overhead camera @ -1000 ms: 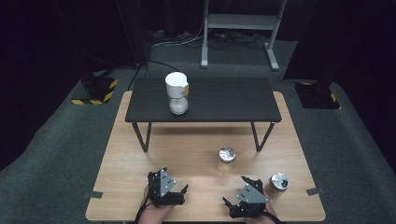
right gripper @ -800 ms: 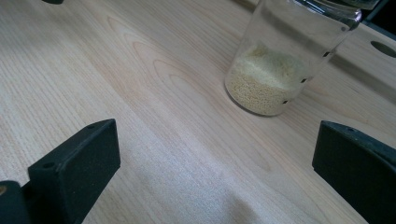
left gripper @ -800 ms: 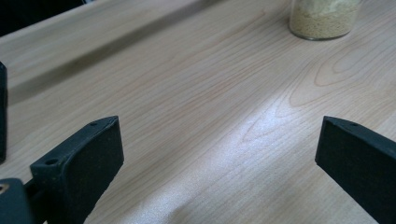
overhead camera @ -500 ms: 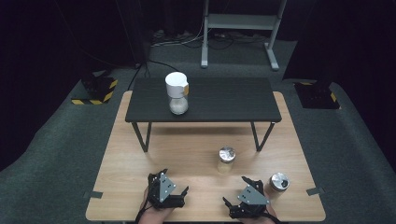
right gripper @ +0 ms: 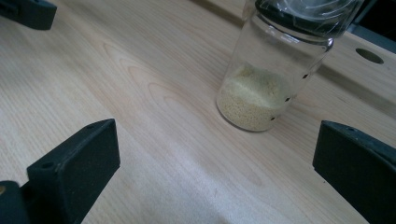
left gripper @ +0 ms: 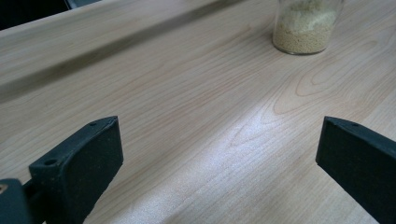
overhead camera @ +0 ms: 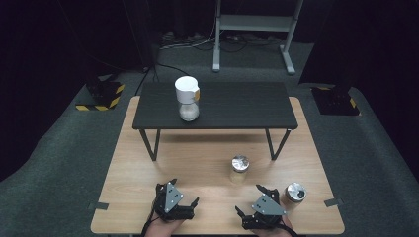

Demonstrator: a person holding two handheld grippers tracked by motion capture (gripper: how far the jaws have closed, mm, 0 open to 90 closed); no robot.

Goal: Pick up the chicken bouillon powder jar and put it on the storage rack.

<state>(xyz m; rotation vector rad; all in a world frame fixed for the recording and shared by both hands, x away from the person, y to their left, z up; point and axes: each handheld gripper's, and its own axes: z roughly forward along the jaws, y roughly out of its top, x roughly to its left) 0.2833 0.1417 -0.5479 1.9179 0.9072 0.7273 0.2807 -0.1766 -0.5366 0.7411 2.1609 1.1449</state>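
Observation:
Two small glass jars with metal lids stand on the light wooden table (overhead camera: 148,168): one near the middle (overhead camera: 240,165), one at the right front (overhead camera: 295,192). My left gripper (overhead camera: 184,191) rests at the front edge, open and holding nothing. Its own view has the jaws spread wide (left gripper: 219,140) over bare wood, with a jar of yellowish grains (left gripper: 304,28) far ahead on the right. My right gripper (overhead camera: 248,198) is also open at the front edge, left of the right-hand jar. In the right gripper view (right gripper: 217,144) a grain-filled jar (right gripper: 261,88) stands close ahead, outside the jaws.
A low black table (overhead camera: 237,106) stands across the far half of the wooden table. On it is a glass jar with a white cup (overhead camera: 187,90) upside down on top. Dark carpet surrounds the table, and a metal stand (overhead camera: 252,29) is behind it.

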